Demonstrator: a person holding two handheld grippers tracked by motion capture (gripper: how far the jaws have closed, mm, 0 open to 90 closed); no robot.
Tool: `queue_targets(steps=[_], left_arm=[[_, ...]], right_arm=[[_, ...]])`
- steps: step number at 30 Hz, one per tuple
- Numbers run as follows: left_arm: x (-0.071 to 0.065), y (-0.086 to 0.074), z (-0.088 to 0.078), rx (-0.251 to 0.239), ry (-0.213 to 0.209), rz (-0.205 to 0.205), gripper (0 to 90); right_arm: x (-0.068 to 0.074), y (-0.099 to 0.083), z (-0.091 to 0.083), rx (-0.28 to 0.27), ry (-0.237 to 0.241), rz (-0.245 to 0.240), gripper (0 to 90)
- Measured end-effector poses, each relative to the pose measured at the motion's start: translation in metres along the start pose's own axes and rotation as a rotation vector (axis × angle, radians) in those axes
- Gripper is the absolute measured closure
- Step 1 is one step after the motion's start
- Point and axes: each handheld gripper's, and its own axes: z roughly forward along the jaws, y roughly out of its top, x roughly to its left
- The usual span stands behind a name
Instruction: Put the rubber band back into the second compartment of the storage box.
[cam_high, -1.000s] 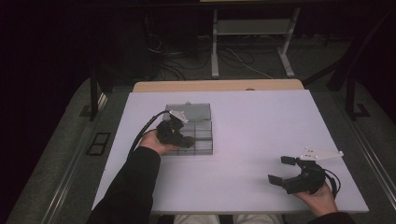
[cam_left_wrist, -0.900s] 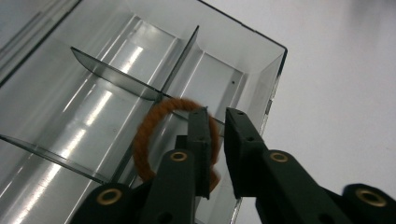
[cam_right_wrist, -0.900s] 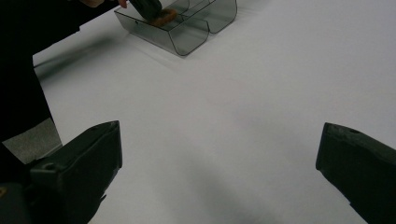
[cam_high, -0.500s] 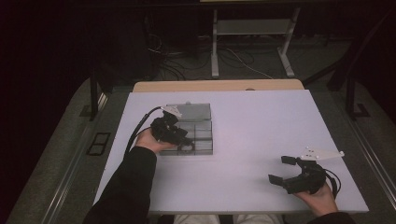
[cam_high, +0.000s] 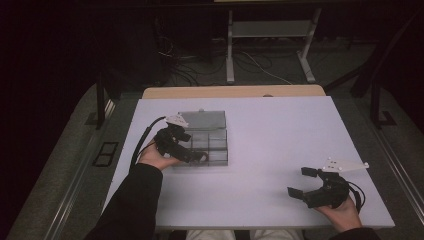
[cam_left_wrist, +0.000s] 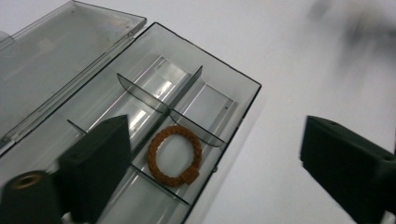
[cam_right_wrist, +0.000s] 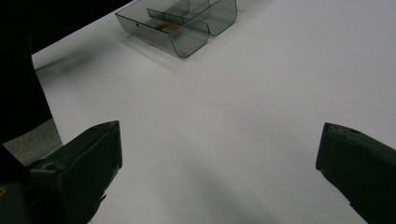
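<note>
1. The right gripper sits at the near right corner of the white table, held in the person's right hand. Its jaws are spread wide with nothing between them, and they point left across the bare tabletop.
2. In the right gripper view the same two black jaws stand far apart over the plain white surface, with the box well off at the top.
3. The person's left forearm, in a dark sleeve, comes in from the near left edge, and the left hand holds the left gripper at the near left edge of the box.
4. The left gripper's jaws are also wide apart and empty; in the left gripper view one jaw hangs over the box and the other over the bare table beside it.
5. The clear plastic box lies on the left half of the table, its lid folded open flat on the far side. Thin dividers split it into compartments.
6. A brown braided ring lies flat in one compartment along the box's edge, between the left gripper's jaws but touching neither.
</note>
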Motion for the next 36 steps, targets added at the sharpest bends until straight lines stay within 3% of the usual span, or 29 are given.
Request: queue_targets(steps=[2, 15, 25, 31, 36], left_arm=[[-0.003, -0.003, -0.004, -0.005, 0.005, -0.010, 0.0], [-0.027, -0.043, -0.016, -0.110, 0.014, -0.041, 0.0], [-0.041, -0.075, -0.014, -0.204, 0.047, -0.085, 0.0], [-0.045, -0.090, -0.008, -0.242, 0.036, -0.106, 0.0], [-0.047, -0.098, -0.001, -0.258, 0.019, -0.101, 0.0]], right_arm=[[0.000, 0.000, 0.000, 0.002, 0.001, 0.001, 0.0], [0.001, 0.000, 0.000, 0.001, -0.002, 0.002, 0.0], [0.000, -0.001, -0.001, -0.004, -0.004, -0.001, 0.0], [0.000, -0.001, -0.001, 0.000, -0.005, 0.000, 0.0], [0.001, -0.002, 0.000, 0.011, -0.005, -0.003, 0.0]])
